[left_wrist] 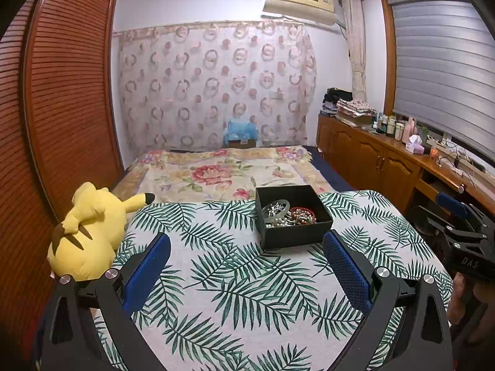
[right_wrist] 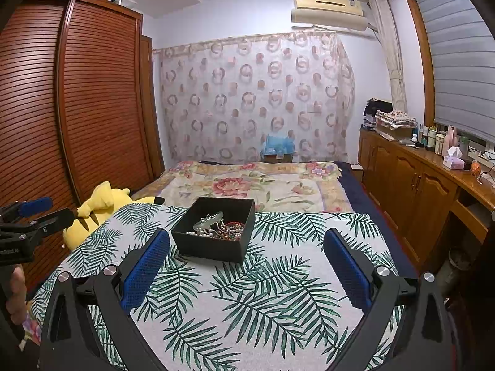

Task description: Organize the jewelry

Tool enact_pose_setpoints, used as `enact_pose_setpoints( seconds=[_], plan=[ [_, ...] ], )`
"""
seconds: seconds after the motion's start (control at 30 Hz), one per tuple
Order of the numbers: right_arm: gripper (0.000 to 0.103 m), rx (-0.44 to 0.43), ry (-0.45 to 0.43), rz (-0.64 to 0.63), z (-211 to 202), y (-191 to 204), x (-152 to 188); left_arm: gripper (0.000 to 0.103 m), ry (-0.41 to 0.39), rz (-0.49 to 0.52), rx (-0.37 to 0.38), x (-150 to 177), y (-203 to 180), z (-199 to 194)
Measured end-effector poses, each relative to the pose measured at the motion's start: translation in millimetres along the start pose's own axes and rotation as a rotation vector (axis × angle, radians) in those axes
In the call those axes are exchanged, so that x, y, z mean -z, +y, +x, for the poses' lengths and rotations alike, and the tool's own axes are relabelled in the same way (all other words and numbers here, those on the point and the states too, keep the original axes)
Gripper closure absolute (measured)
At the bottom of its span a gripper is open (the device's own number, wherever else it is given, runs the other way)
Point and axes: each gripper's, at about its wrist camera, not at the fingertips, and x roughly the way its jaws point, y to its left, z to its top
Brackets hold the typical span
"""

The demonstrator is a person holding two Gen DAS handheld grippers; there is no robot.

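A black open box (left_wrist: 294, 235) sits on the palm-leaf cloth (left_wrist: 222, 278). It holds a tangle of jewelry (left_wrist: 287, 215): pearl strands, a silver piece and red beads. The box also shows in the right wrist view (right_wrist: 213, 247), with the jewelry (right_wrist: 219, 227) inside. My left gripper (left_wrist: 247, 241) is open and empty, just short of the box, its right finger beside the box's front corner. My right gripper (right_wrist: 247, 241) is open and empty, with the box ahead and to the left, near its left finger. Each gripper shows at the edge of the other view: right gripper (left_wrist: 464, 235), left gripper (right_wrist: 27, 216).
A yellow Pikachu plush (left_wrist: 89, 235) lies at the left edge of the cloth. A floral blanket (left_wrist: 216, 170) covers the bed beyond. A slatted wooden wardrobe (left_wrist: 62, 108) stands left. A wooden cabinet (left_wrist: 386, 160) with bottles and a tissue box runs along the right.
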Motion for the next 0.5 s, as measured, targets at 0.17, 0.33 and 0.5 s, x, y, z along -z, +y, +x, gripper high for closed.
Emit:
enact_pose_setpoints(
  seconds=[0.17, 0.33, 0.5],
  plan=[
    [0.003, 0.001, 0.0, 0.0, 0.3, -0.2, 0.0, 0.008, 0.0, -0.001, 0.0, 0.1, 0.9, 0.1],
    [0.003, 0.001, 0.0, -0.001, -0.1, 0.7, 0.7, 0.008, -0.001, 0.0, 0.0, -0.2, -0.5, -0.1],
    [0.003, 0.001, 0.001, 0.0, 0.0, -0.4, -0.3, 0.008, 0.0, -0.001, 0.0, -0.2, -0.4, 0.1]
  ],
)
